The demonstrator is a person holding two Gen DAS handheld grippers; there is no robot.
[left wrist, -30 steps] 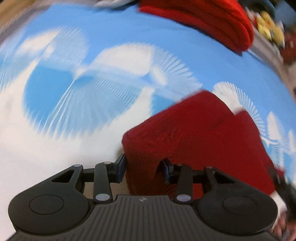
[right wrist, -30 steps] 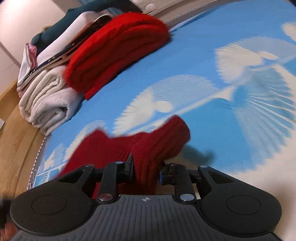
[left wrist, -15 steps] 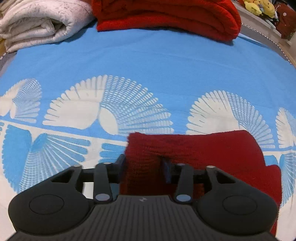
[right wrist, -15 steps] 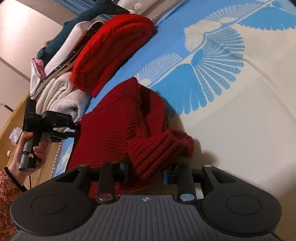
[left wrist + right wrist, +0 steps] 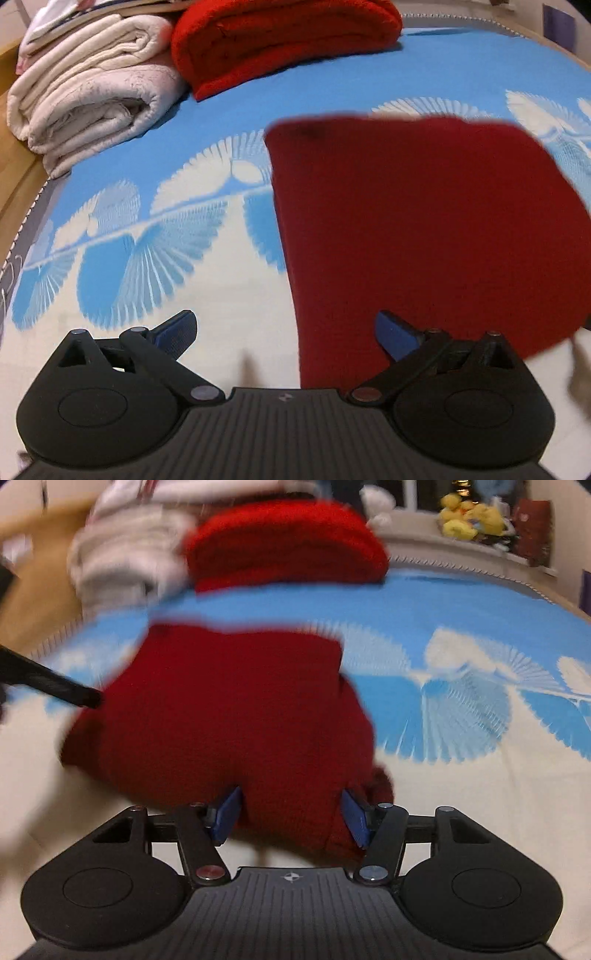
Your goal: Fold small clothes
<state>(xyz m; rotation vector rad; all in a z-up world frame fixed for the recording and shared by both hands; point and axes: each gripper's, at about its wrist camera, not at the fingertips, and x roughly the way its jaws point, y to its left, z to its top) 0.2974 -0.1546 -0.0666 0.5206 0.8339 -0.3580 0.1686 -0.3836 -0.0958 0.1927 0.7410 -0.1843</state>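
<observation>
A small dark red knit garment (image 5: 424, 229) lies folded on the blue and white patterned cover (image 5: 332, 81). My left gripper (image 5: 284, 328) is open at the garment's near left edge, its right finger over the fabric, holding nothing. In the right wrist view the same garment (image 5: 229, 716) lies in front of my right gripper (image 5: 291, 819), which is open with the near edge of the fabric between its blue pads. The left gripper's finger (image 5: 55, 686) shows at the garment's left side there.
A folded bright red blanket (image 5: 280, 40) and a rolled cream quilt (image 5: 92, 88) lie at the far edge of the cover. The wooden bed frame (image 5: 11, 177) runs along the left. Yellow soft toys (image 5: 469, 517) sit on a shelf behind.
Both grippers were shut on the red garment and have opened. The garment now lies flat and folded on the cover. Both grippers have drawn back a little.
</observation>
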